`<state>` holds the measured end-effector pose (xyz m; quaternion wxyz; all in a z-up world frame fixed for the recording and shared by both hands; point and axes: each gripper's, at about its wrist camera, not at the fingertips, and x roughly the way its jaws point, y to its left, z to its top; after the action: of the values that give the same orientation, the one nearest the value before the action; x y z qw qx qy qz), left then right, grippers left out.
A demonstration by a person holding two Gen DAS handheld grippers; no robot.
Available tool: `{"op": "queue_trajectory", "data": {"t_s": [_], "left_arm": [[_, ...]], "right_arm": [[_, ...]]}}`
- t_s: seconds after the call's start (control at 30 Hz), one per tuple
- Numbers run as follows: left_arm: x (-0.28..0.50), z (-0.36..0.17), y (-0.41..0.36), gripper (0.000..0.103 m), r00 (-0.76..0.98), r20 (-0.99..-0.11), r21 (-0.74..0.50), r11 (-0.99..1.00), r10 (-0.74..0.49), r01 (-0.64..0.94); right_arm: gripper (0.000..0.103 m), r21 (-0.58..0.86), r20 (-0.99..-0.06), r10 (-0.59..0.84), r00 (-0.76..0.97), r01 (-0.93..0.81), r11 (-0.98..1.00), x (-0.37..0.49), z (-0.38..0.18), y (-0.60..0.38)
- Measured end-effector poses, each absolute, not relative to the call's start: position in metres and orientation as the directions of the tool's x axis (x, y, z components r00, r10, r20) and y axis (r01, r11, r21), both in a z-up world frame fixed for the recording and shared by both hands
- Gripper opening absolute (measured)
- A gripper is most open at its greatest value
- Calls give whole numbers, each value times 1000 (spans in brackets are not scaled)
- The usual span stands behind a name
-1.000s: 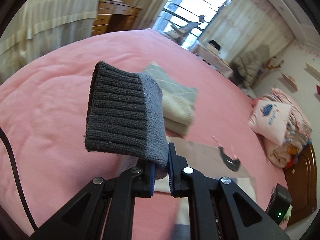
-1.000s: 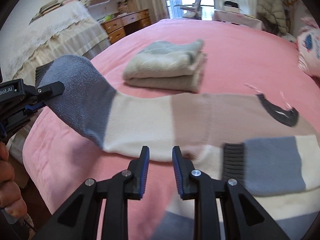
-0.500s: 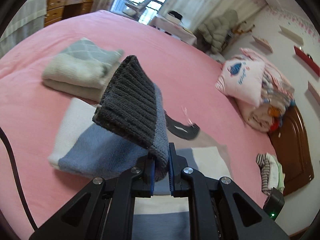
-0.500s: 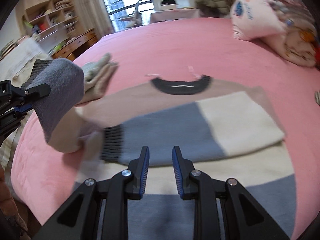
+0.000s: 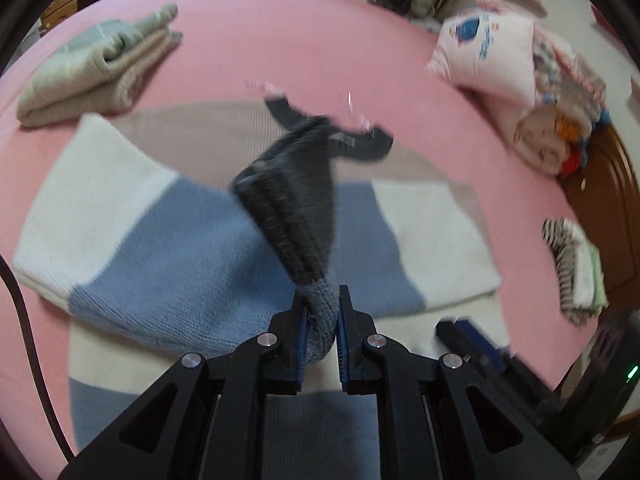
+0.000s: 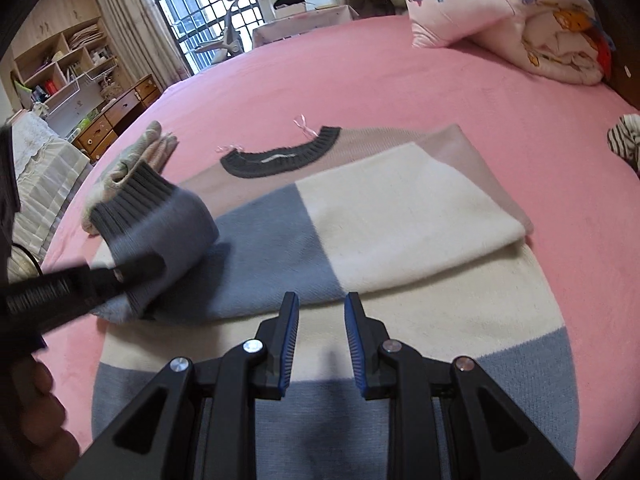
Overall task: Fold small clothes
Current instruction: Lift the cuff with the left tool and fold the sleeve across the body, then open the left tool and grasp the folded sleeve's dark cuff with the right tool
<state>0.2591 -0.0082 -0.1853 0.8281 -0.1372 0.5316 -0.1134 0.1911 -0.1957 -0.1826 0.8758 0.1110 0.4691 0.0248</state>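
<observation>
Left tool [image 5: 322,320] pinches the sweater's [image 6: 400,200] grey-cuffed sleeve [image 5: 296,208] — lifted over its body. Right tool [image 6: 321,320] hovers open — nothing between its jaws.

Colour-block sweater [image 6: 360,216] (dark ribbed cuff [image 5: 292,200] lifted) flat, sleeves folded across

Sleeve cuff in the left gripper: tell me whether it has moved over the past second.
Yes. The sleeve cuff has swung in over the sweater, away from the bed's left edge and toward the collar. The left gripper still clamps it.
</observation>
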Motion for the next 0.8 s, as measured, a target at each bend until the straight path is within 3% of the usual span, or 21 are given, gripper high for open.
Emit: {"op": "queue_trajectory", "data": {"t_s": [0.27, 0.53, 0.6, 0.67, 0.8], "left_arm": [[235, -209, 4, 24, 348, -870, -361, 932, -350, 33], [214, -180, 23, 43, 405, -847, -338, 937, -344, 90], [210, -169, 26, 43, 442, -843, -290, 951, -307, 107], [204, -157, 32, 43, 495, -833, -219, 969, -247, 115], [190, -138, 59, 45, 585, -803, -85, 993, -118, 83]], "right_arm": [[24, 225, -823, 158, 545, 57, 973, 193, -191, -196], [25, 250, -814, 188, 550, 39, 967, 191, -183, -194], [30, 266, -806, 206, 555, 29, 964, 190, -177, -193], [42, 271, -796, 212, 566, 21, 962, 189, -170, -192], [50, 285, -774, 221, 593, 14, 959, 188, -154, -194]]}}
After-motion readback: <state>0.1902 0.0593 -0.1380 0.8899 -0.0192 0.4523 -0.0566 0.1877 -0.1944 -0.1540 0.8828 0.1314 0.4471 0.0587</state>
